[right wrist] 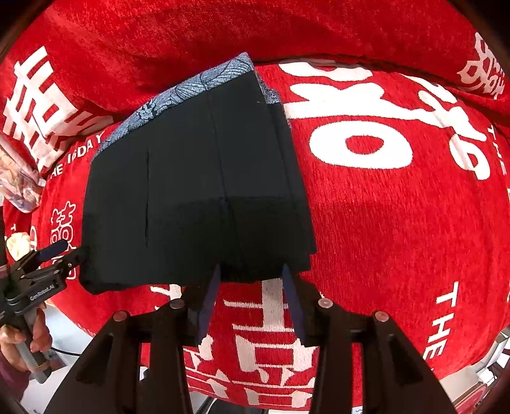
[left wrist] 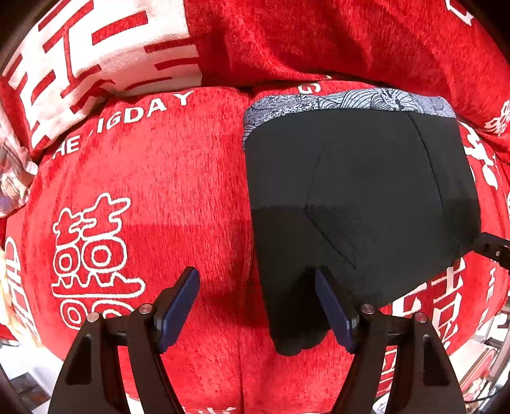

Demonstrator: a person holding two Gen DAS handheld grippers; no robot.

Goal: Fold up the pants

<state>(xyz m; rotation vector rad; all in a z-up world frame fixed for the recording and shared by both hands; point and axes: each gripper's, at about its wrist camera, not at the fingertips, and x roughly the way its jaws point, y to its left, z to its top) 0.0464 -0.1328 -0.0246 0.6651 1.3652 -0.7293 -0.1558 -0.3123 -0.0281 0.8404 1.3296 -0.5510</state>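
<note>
Black pants point(left wrist: 360, 203) with a grey patterned waistband point(left wrist: 344, 103) lie folded and flat on a red sofa; they also show in the right wrist view point(right wrist: 191, 191). My left gripper point(left wrist: 256, 302) is open at the pants' near left corner, its right pad point(left wrist: 331, 305) over the fabric edge, nothing held. My right gripper point(right wrist: 250, 293) is open just in front of the pants' near edge, empty. The left gripper also shows in the right wrist view point(right wrist: 60, 254), at the pants' left corner.
The sofa cover point(left wrist: 159, 191) is red with white characters and lettering. A white and red cushion point(left wrist: 95, 63) lies at the back left. The backrest point(right wrist: 255, 28) rises behind the pants. A crumpled wrapper point(right wrist: 19, 184) sits at the far left.
</note>
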